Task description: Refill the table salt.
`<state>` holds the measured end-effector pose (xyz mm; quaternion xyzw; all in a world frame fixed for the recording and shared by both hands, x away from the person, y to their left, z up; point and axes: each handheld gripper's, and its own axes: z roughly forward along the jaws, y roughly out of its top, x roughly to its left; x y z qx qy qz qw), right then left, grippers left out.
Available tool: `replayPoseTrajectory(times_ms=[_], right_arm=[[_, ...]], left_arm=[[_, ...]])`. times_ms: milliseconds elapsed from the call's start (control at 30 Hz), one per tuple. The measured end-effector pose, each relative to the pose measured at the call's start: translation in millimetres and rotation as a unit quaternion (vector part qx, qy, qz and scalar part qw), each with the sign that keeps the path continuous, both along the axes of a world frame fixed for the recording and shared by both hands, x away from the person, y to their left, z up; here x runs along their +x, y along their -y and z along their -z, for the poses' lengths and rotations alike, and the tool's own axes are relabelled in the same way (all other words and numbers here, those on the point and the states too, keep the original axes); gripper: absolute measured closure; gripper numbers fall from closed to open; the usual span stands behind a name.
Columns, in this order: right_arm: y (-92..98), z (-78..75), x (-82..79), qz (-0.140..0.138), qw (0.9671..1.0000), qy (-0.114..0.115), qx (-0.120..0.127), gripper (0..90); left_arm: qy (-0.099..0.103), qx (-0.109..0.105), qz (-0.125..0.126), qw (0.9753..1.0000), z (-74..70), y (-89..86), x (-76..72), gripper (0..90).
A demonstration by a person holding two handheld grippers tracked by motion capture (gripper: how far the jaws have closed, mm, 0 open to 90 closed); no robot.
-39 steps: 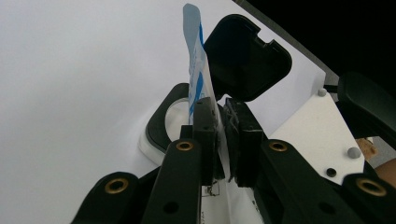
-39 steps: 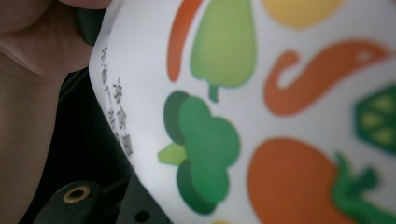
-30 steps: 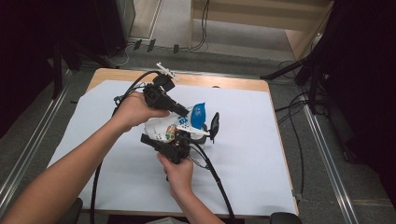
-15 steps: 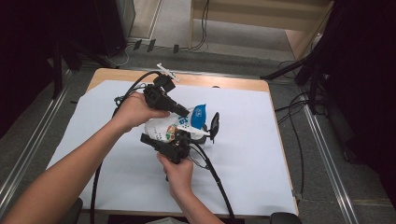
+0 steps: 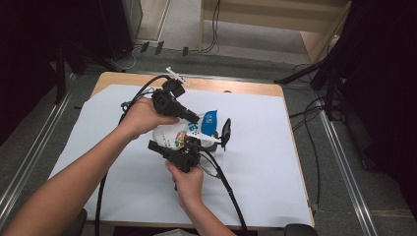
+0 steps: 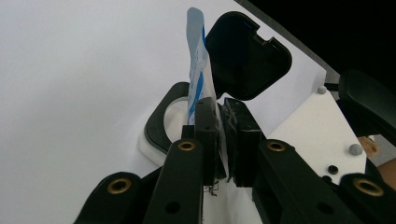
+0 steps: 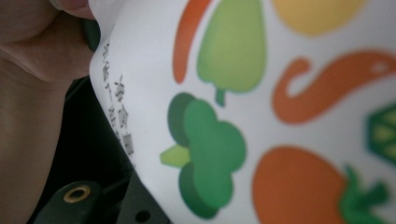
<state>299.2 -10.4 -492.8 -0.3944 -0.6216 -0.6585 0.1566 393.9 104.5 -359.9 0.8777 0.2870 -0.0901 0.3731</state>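
Table brightly lit, surroundings dark; right gripper view close-up blurred.

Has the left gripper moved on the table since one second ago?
No. The left gripper keeps its place against the table's far edge, jaws shut on the white and blue pouch.

The high view looks forward and down from above the person's side of the worktop, far enough to take in all of it. The left gripper view sits low behind its own jaws, looking along them at the pouch between them. The right gripper view is pressed very near the same pouch, with its printed vegetables blurry
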Motion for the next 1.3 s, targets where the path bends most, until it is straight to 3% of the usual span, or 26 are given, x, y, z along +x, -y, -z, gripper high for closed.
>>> replayPoseTrajectory(times_ms=[400, 1300], right_arm=[[0.4, 0.8, 0.8, 0.001, 1.0, 0.005, -0.006, 69.5], [2.5, 3.8, 4.3, 0.002, 0.9999, -0.008, 0.006, 69.7]], left_arm=[[0.0, 0.001, -0.003, 1.0, 0.3, 0.7, -0.2, 85.2], [0.001, 0.005, -0.006, 1.0, 1.5, 5.3, 1.7, 85.1]])
